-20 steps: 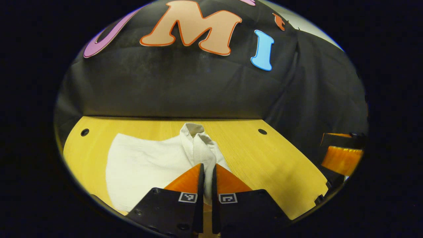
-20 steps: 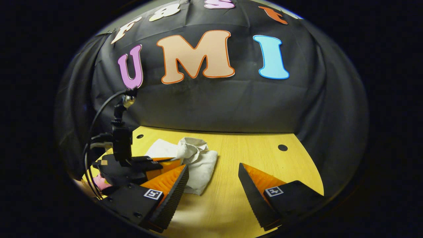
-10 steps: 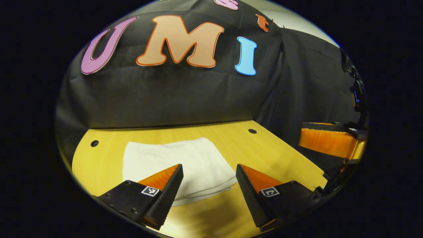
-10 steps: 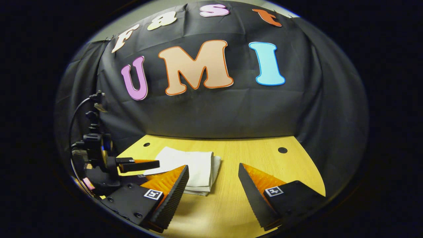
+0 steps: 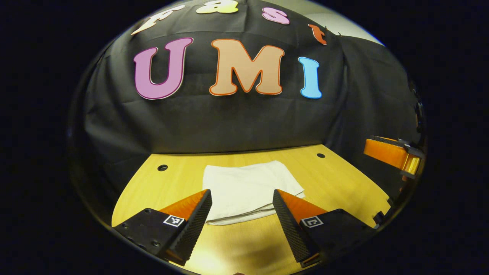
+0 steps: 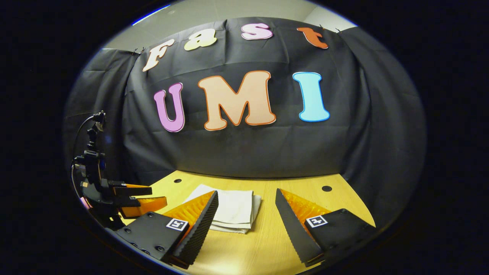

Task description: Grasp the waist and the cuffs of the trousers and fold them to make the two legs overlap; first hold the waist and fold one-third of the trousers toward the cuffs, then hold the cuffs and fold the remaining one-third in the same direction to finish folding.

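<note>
Right gripper view: folded trousers [image 6: 235, 208] on wooden table [image 6: 263, 244].

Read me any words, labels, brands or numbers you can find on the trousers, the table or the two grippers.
Trousers: none; the folded white cloth bears no visible text or tag.
Table: none; plain wood with round holes.
Left gripper and right gripper: no words; behind the fingers sit small square black-and-white markers, patterns rather than letters or numbers.
</note>
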The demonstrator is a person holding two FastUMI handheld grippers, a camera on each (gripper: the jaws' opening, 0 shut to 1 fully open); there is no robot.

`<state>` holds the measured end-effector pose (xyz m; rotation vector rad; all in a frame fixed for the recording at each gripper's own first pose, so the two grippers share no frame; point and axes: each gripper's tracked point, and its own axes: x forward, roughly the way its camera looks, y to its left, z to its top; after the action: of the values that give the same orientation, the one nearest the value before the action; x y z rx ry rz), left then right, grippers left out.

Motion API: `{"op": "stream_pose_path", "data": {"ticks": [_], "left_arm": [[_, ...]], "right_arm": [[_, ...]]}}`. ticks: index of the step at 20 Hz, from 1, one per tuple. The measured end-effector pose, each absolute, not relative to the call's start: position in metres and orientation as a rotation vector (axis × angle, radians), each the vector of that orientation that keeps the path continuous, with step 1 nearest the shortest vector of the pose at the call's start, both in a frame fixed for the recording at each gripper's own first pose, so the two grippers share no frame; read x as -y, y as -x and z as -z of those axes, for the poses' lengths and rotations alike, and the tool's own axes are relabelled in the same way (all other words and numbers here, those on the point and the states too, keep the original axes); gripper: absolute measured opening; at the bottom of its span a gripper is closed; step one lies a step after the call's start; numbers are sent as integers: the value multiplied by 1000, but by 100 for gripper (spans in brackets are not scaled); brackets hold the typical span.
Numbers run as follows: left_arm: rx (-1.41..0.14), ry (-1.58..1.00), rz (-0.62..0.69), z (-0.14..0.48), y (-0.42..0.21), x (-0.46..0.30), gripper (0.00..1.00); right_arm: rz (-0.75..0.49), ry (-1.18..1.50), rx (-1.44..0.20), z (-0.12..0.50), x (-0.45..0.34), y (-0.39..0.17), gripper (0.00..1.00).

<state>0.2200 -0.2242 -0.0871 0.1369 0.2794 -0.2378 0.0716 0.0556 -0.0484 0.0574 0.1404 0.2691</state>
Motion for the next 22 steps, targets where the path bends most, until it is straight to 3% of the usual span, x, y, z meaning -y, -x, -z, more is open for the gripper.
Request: {"op": "stream_pose_path", "data": {"ticks": [2, 3, 4, 11, 12, 14, 15, 16, 22], "left_arm": [[-300, -121, 236, 96, -209, 222, 94], [-307, -113, 238, 99, -205, 222, 95], [-308, -103, 241, 100, -201, 222, 95], [-345, -101, 302, 113, -190, 229, 95], [-342, -103, 307, 112, -191, 229, 95], [-346, -109, 315, 115, -192, 230, 95], [-348, -111, 318, 115, -190, 231, 95], [-348, -112, 321, 114, -191, 231, 95], [-357, -116, 331, 117, -193, 228, 95]], "right_arm": [[-271, -51, -129, 51, -57, -64, 96], [-265, -41, -132, 52, -56, -61, 92], [-261, -35, -139, 55, -53, -58, 96], [-215, -50, -147, 55, -42, -50, 96], [-211, -56, -144, 54, -42, -49, 92], [-201, -62, -141, 53, -41, -47, 96], [-194, -62, -143, 53, -40, -46, 92], [-187, -60, -146, 55, -38, -45, 96], [-144, -58, -148, 56, -30, -39, 96]]}}
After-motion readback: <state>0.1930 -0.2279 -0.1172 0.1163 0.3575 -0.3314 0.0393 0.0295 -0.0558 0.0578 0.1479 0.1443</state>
